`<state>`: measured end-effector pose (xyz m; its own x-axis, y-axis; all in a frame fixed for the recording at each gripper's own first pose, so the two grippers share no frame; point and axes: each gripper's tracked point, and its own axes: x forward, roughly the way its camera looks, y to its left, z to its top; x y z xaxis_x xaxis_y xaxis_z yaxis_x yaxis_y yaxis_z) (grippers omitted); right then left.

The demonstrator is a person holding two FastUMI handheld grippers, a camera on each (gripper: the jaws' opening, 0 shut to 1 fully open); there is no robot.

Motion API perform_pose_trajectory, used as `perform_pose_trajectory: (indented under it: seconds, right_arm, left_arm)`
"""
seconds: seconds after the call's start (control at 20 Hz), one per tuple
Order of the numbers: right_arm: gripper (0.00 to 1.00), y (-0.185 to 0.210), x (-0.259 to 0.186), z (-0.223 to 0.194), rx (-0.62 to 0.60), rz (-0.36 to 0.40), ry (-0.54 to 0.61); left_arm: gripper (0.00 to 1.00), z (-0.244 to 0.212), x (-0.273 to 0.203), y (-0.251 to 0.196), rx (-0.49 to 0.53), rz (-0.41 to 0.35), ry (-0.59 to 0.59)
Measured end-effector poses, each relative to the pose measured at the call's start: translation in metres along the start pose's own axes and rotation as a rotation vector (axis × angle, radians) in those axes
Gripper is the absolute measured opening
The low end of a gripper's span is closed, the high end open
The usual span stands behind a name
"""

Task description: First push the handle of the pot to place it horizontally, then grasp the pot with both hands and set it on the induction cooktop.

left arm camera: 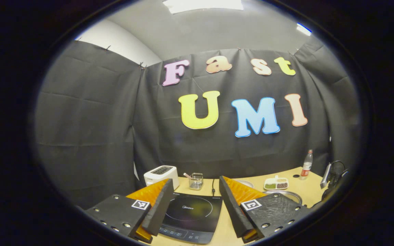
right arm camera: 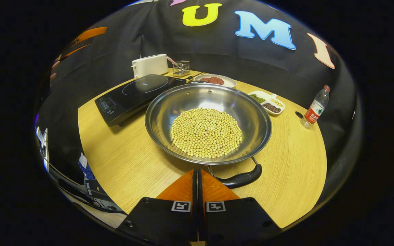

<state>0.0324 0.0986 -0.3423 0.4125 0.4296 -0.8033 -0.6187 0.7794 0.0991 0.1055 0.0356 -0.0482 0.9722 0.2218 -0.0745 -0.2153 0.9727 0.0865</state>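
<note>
Left claw (left arm camera: pixel 193 205): released, fingers spread wide, held above cooktop (left arm camera: pixel 190 217), grasping nothing. Right claw (right arm camera: pixel 197 177): clenched, fingers pressed together, nothing between them, tips just beside pot handle (right arm camera: pixel 243 178). Pot (right arm camera: pixel 208 123): on wooden surface (right arm camera: pixel 128 160), just right of cooktop, holding heap of yellow beans (right arm camera: pixel 206 132). Handle at near rim, lying slantwise toward right claw. Toaster (right arm camera: pixel 149 65) and wire basket (right arm camera: pixel 181 68) behind cooktop. Plate (right arm camera: pixel 214 80), divided dish (right arm camera: pixel 267 101) behind pot. Bottle (right arm camera: pixel 316 107) upright at right edge.
</note>
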Motion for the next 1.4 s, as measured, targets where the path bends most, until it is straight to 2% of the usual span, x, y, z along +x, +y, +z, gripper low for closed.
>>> perform_pose_trajectory:
  seconds: [0.25, 0.3, 0.45, 1.1, 1.15, 1.2, 1.4]
  right_arm:
    - [0.02, -0.013, -0.001, -0.002, 0.003, -0.021, 0.006]
    - [0.02, -0.017, -0.001, -0.002, 0.005, -0.026, 0.007]
    - [0.02, -0.025, -0.002, -0.003, 0.011, -0.037, 0.009]
    - [0.02, -0.06, 0.0, 0.0, 0.046, -0.081, 0.018]
    - [0.02, -0.061, 0.0, 0.001, 0.053, -0.084, 0.016]
    - [0.02, -0.063, 0.001, 0.002, 0.058, -0.085, 0.016]
    - [0.02, -0.069, 0.002, 0.003, 0.068, -0.094, 0.013]
  left_arm:
    - [0.79, -0.002, 0.001, -0.003, -0.001, -0.002, 0.001]
    - [0.82, -0.001, 0.002, -0.003, -0.001, -0.002, 0.001]
    - [0.79, 0.0, 0.001, -0.004, 0.002, -0.003, 0.0]
    - [0.79, -0.001, 0.003, -0.009, 0.013, -0.008, 0.005]
    - [0.82, 0.0, 0.002, -0.01, 0.013, -0.008, 0.004]
    - [0.79, 0.0, 0.003, -0.01, 0.014, -0.009, 0.003]
    - [0.79, 0.0, 0.005, -0.013, 0.015, -0.007, 0.006]
